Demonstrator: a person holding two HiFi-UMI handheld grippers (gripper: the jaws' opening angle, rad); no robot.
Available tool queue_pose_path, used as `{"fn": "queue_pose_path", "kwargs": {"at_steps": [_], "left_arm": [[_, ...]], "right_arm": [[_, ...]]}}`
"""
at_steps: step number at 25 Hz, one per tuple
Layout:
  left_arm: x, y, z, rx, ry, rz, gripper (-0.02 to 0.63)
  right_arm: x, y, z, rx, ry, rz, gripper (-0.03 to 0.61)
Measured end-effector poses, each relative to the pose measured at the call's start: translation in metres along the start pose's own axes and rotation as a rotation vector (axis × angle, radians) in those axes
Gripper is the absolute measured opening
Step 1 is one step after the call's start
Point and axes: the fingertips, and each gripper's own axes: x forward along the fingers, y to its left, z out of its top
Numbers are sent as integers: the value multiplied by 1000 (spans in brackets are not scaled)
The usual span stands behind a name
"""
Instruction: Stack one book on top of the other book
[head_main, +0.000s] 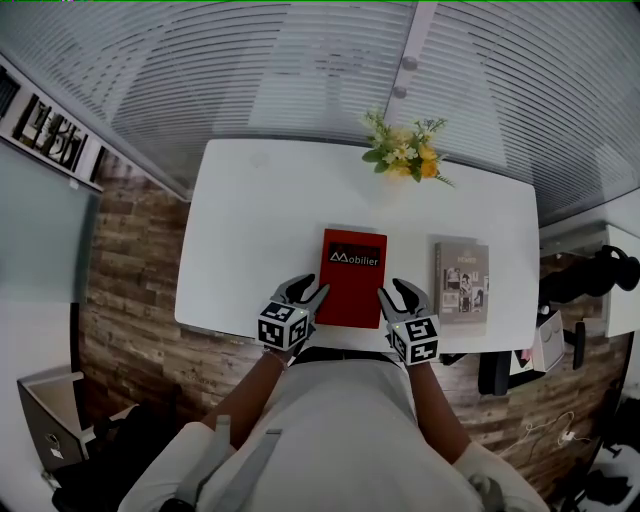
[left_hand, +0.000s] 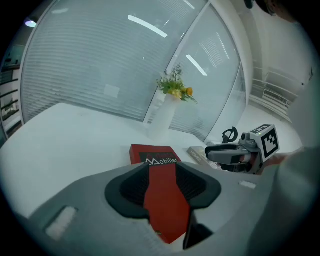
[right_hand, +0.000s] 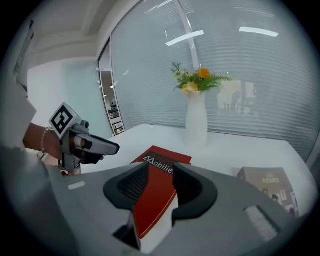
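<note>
The red book (head_main: 351, 278) is seen flat near the white table's (head_main: 260, 200) front edge, apart from the grey book (head_main: 462, 282) at its right, and, with left gripper (head_main: 310, 292) and right gripper (head_main: 395, 292) both spread wide at its near corners (nothing pinched yet), its edges are best clamped evenly and lifted level.

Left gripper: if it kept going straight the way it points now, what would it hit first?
Most likely the red book: it lies flat on the white table and shows right between the open jaws of the left gripper. Depth is hard to judge.
</note>
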Motion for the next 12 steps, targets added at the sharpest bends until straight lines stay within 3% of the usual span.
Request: {"fn": "queue_pose_path", "kwargs": {"at_steps": [12], "left_arm": [[25,19,-46,-119,84,-6,208]], "right_arm": [[32,-3,-69,116,128,46,199]]}}
